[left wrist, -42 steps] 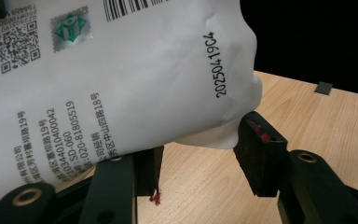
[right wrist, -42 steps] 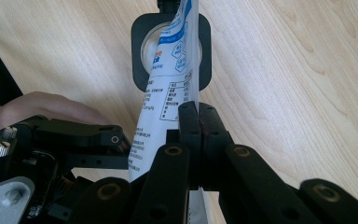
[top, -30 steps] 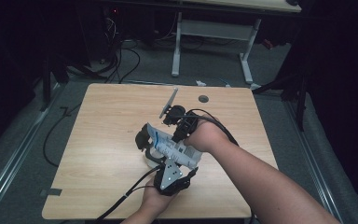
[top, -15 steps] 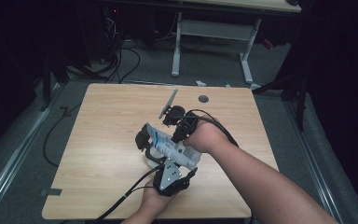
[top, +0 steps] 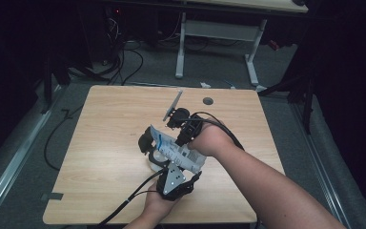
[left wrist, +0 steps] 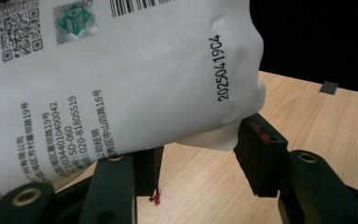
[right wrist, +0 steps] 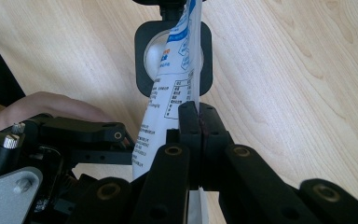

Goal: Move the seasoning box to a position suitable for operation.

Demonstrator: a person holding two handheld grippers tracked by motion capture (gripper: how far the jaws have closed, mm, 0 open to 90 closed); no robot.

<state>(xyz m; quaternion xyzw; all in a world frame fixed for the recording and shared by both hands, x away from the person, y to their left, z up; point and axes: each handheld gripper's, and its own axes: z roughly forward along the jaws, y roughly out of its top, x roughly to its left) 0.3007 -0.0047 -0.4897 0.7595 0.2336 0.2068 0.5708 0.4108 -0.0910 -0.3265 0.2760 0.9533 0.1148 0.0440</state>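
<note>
A white printed bag hangs tilted over the middle of the wooden table, held between both grippers. My right gripper comes in from the right and is shut on the bag's thin edge; in its own view the pads are pressed together on the film. My left gripper points away from the person under the bag's bulging lower end. Its jaws stand half wide, with a pad touching the bag on each side. A black square holder with a white round middle sits on the table behind the bag.
A round cable hole lies near the table's far edge. A small piece of tape marks the near left corner. A second table's white legs and loose cables are on the floor beyond.
</note>
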